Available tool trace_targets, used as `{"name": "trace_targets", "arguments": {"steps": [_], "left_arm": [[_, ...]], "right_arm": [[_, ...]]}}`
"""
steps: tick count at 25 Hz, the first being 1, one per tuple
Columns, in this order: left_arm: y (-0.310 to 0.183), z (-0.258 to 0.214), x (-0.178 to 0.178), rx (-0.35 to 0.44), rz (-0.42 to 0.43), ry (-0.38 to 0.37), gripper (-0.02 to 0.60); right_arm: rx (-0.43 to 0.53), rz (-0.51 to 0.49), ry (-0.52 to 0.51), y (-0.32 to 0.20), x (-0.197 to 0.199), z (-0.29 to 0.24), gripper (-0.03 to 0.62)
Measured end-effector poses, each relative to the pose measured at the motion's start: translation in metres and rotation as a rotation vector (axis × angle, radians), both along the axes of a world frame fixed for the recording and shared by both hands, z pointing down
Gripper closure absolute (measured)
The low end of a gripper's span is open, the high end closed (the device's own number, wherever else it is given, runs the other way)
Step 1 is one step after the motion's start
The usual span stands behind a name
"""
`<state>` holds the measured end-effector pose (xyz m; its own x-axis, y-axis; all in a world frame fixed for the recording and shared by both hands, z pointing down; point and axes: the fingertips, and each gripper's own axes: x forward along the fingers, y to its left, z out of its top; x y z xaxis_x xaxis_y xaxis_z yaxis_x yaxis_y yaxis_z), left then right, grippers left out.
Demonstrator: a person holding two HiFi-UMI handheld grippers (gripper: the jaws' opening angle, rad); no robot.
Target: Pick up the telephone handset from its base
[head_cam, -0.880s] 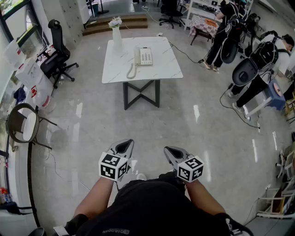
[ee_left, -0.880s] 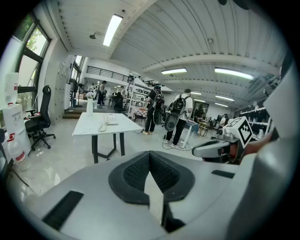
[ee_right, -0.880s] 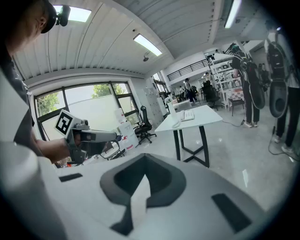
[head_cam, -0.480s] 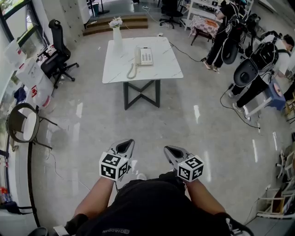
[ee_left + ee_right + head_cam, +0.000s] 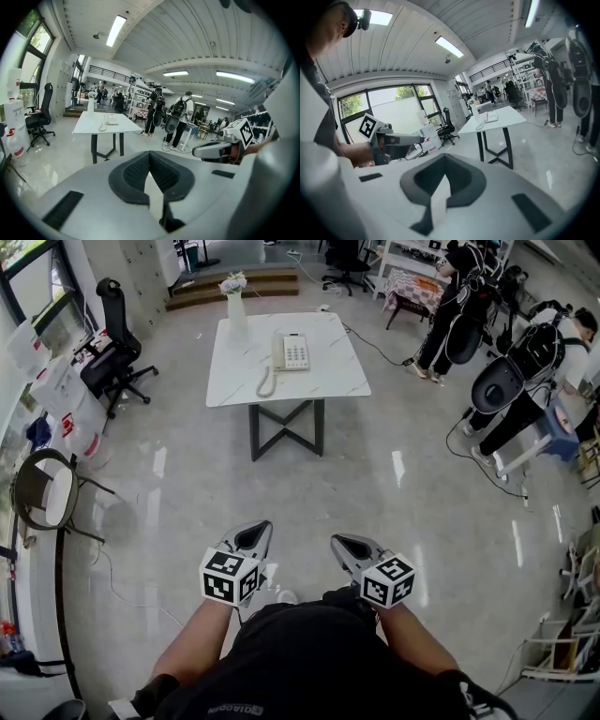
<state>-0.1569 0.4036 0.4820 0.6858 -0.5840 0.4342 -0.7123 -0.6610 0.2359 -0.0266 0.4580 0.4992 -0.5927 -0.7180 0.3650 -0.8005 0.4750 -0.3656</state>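
A white telephone [image 5: 293,352] stands on the white table [image 5: 319,381] far ahead of me, with its handset [image 5: 278,352] resting on the base's left side and the cord hanging toward the table's front. In the gripper views the telephone [image 5: 108,120] [image 5: 491,116] shows small and distant. My left gripper [image 5: 253,538] [image 5: 150,153] and right gripper [image 5: 348,546] [image 5: 445,157] are held side by side close to my body, well short of the table. Both are shut with nothing between the jaws.
A white vase [image 5: 235,307] with flowers stands at the table's back left corner. A black office chair [image 5: 117,348] and boxes are at the left, with a round chair [image 5: 45,495] nearer. People with gear [image 5: 511,381] stand at the right. Shiny floor lies between me and the table.
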Motion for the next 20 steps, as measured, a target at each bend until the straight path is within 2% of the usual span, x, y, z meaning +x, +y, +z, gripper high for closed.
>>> {"name": "trace_targets", "arguments": {"steps": [20], "left_arm": [[0.0, 0.002, -0.007, 0.0, 0.025, -0.006, 0.58]], "right_arm": [[0.0, 0.0, 0.023, -0.007, -0.013, 0.003, 0.593]]}}
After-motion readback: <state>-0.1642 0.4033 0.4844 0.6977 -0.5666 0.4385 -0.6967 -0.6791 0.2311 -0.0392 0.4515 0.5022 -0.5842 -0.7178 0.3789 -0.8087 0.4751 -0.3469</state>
